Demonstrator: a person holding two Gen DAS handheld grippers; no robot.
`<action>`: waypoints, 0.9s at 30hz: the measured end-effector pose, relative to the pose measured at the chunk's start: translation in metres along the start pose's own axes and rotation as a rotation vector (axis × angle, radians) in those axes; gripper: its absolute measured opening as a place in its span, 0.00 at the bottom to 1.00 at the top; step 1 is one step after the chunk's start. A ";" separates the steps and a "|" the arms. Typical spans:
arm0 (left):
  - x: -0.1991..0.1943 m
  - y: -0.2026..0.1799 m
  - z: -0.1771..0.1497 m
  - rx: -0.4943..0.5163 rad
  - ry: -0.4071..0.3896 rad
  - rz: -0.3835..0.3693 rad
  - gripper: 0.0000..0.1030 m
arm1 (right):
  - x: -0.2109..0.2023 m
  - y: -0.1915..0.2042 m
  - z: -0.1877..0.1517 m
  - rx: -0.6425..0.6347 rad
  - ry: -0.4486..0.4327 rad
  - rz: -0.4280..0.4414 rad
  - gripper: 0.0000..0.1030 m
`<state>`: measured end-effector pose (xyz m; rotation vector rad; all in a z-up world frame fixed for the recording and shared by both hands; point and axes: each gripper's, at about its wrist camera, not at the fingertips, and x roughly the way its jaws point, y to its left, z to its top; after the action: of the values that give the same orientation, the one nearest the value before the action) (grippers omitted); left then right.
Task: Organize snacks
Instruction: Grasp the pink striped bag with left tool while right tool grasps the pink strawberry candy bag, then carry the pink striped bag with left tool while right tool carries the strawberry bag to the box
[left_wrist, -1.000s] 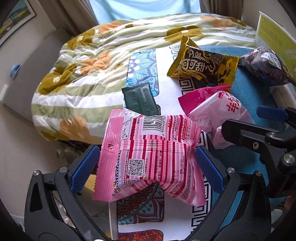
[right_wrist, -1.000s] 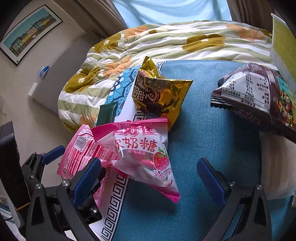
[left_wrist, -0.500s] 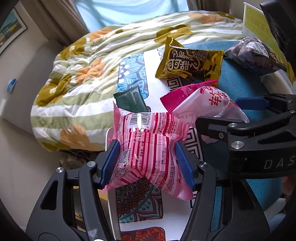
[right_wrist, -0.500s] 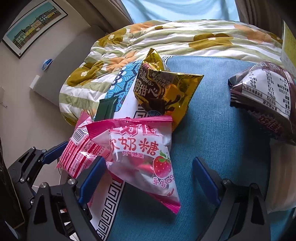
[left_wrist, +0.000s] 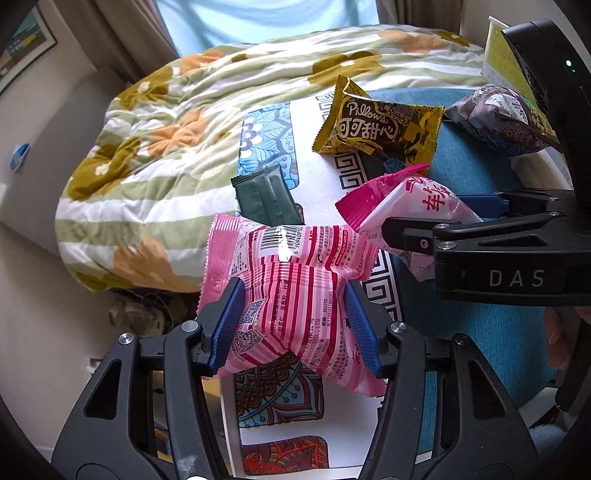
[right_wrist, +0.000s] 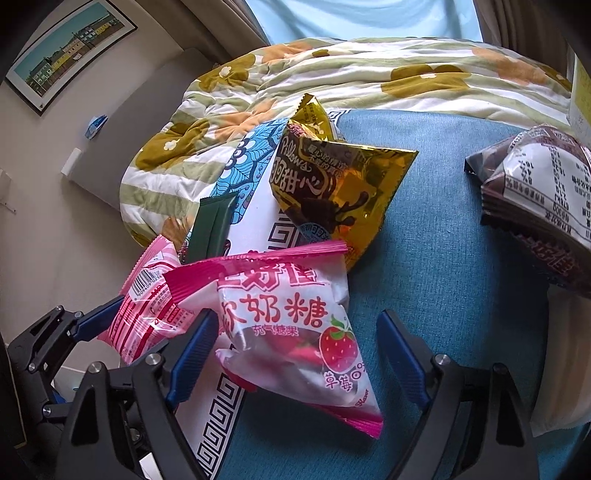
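My left gripper (left_wrist: 293, 325) is shut on a pink striped snack packet (left_wrist: 291, 295), squeezing its middle; the packet also shows at the left of the right wrist view (right_wrist: 147, 314). My right gripper (right_wrist: 295, 354) is open, its blue pads on either side of a pink-and-white strawberry candy bag (right_wrist: 291, 332) that lies on the blue cushion (right_wrist: 424, 280). That bag (left_wrist: 413, 206) and the right gripper's arm are seen in the left wrist view too. A gold Pillows packet (left_wrist: 380, 125) (right_wrist: 332, 192), a dark green packet (left_wrist: 266, 199) (right_wrist: 212, 225) and a dark brown bag (right_wrist: 539, 203) lie further off.
A patterned white board (left_wrist: 321, 184) runs beside the blue cushion. A flowered green-and-orange quilt (left_wrist: 184, 122) lies behind and to the left. A yellow-green card (left_wrist: 506, 59) stands at the far right. The floor drops away to the left.
My left gripper has closed on the pink striped packet, from wide open a second ago. My right gripper has narrowed and moved in around the strawberry candy bag.
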<state>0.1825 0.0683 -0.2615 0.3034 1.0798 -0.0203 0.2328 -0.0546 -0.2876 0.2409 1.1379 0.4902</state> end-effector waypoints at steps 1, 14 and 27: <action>0.000 0.000 0.000 -0.001 0.000 0.000 0.50 | 0.000 0.001 0.000 -0.005 0.003 0.007 0.70; -0.018 0.002 -0.001 0.005 -0.034 -0.019 0.50 | -0.016 0.012 -0.010 -0.017 -0.018 0.006 0.48; -0.098 0.003 0.017 0.064 -0.208 -0.066 0.50 | -0.106 0.037 -0.008 0.022 -0.192 -0.050 0.47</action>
<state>0.1507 0.0538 -0.1683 0.3165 0.8828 -0.1428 0.1809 -0.0744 -0.1897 0.2726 0.9603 0.4018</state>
